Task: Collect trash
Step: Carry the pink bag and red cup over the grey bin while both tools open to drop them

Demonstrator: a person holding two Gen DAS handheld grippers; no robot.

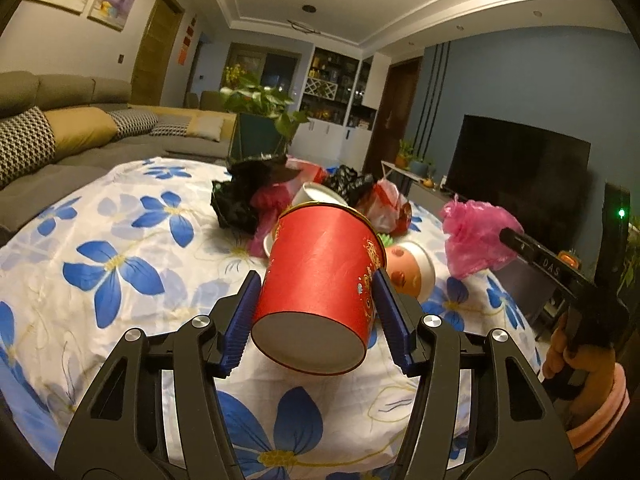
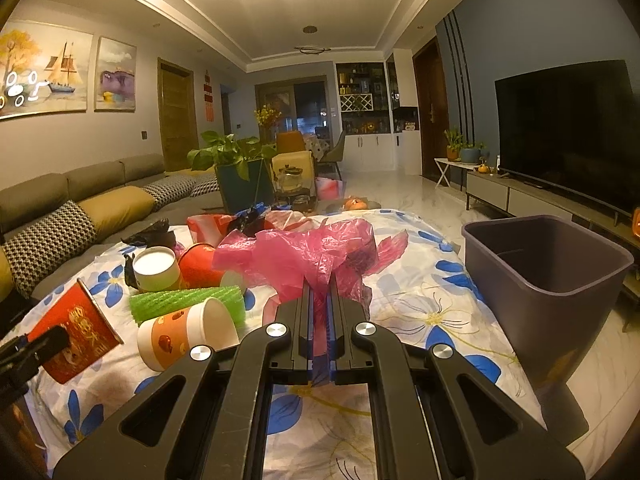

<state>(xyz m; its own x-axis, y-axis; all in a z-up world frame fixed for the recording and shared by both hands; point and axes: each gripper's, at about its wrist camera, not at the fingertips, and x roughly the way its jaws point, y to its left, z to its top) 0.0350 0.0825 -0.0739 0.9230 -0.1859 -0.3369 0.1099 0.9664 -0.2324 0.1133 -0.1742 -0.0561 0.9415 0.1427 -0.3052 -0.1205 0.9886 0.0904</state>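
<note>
My left gripper [image 1: 316,304] has its blue fingers [image 1: 240,320] pressed on both sides of a red cup [image 1: 320,276]. The cup hangs clear of the surface [image 1: 120,208], base toward the camera and mouth tilted up and away. In the right wrist view the same cup shows at the far left, held off the flowered cloth.

My right gripper [image 2: 320,300] has its fingers closed tight on a pink bag [image 2: 304,256], which bunches up in front of them. In the left view that bag floats off to the right, above the cloth.

Just past the red cup lies a printed cup [image 2: 180,336] on its side, mouth toward the right gripper, with a green foam sleeve [image 2: 188,300] touching it from behind. Further back sit a white-mouthed cup [image 2: 156,268], another red cup [image 2: 198,266] and a heap of black bags [image 1: 236,200] and red bags [image 1: 384,200].

A purple bin [image 2: 548,276] stands open at the right edge of the surface, near the right gripper.
</note>
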